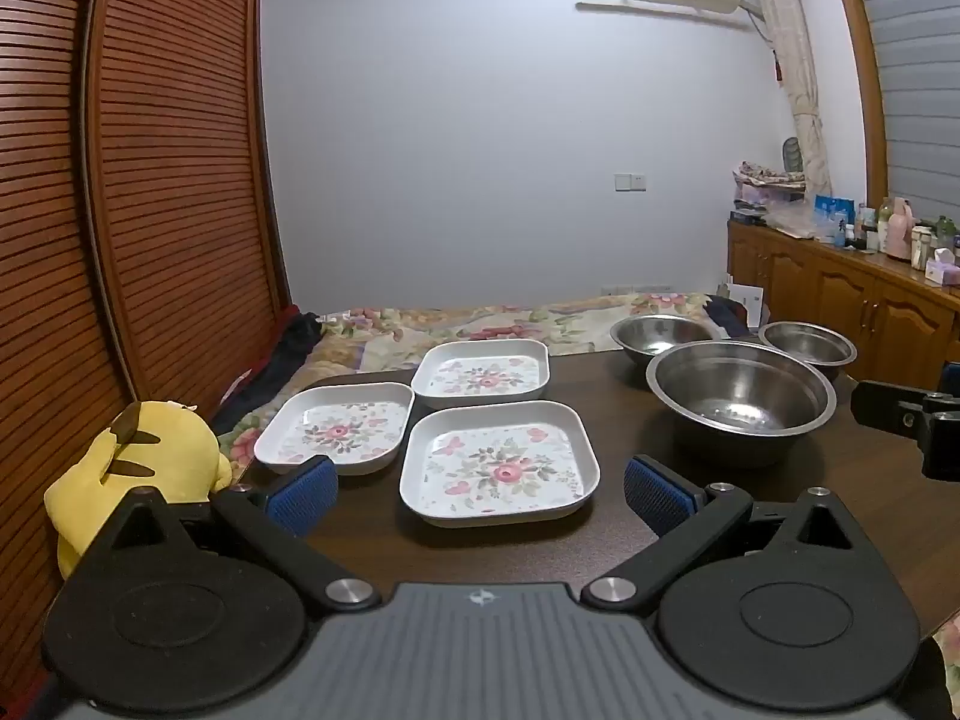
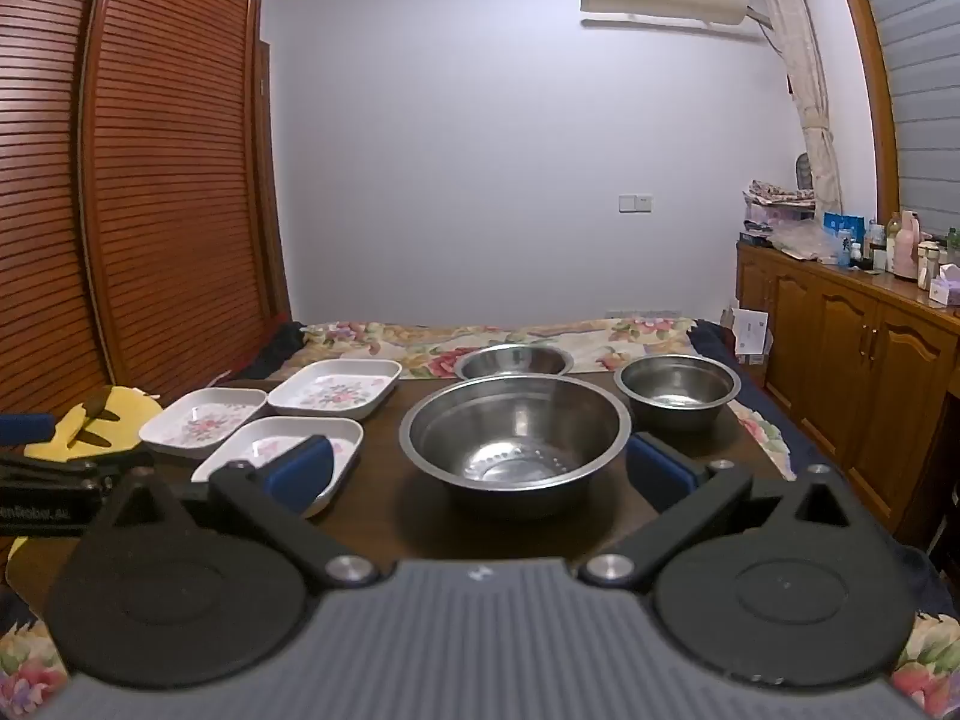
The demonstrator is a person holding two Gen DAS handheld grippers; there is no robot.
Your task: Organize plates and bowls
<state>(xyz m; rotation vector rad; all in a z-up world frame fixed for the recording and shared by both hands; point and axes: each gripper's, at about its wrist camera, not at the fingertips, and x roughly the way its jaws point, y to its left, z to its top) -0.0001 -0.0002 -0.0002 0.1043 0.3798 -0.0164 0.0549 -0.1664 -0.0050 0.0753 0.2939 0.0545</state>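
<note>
Three square white plates with flower prints lie on the dark wooden table (image 1: 630,384): a near plate (image 1: 499,461), a left plate (image 1: 336,427) and a far plate (image 1: 482,372). Right of them stand three steel bowls: a large bowl (image 2: 515,429), a small bowl (image 2: 677,387) and a far bowl (image 2: 512,361). My left gripper (image 1: 480,495) hangs open just before the near plate, nothing between its blue pads. Before the large bowl, my right gripper (image 2: 480,471) is open and holds nothing. Its left pad hides part of the near plate (image 2: 264,450).
A yellow plush toy (image 1: 138,468) sits off the table's left edge. A bed with a flowered cover (image 1: 480,321) lies beyond the table. Wooden louvred doors (image 1: 150,180) stand at left; a cluttered wooden cabinet (image 2: 852,360) runs along the right.
</note>
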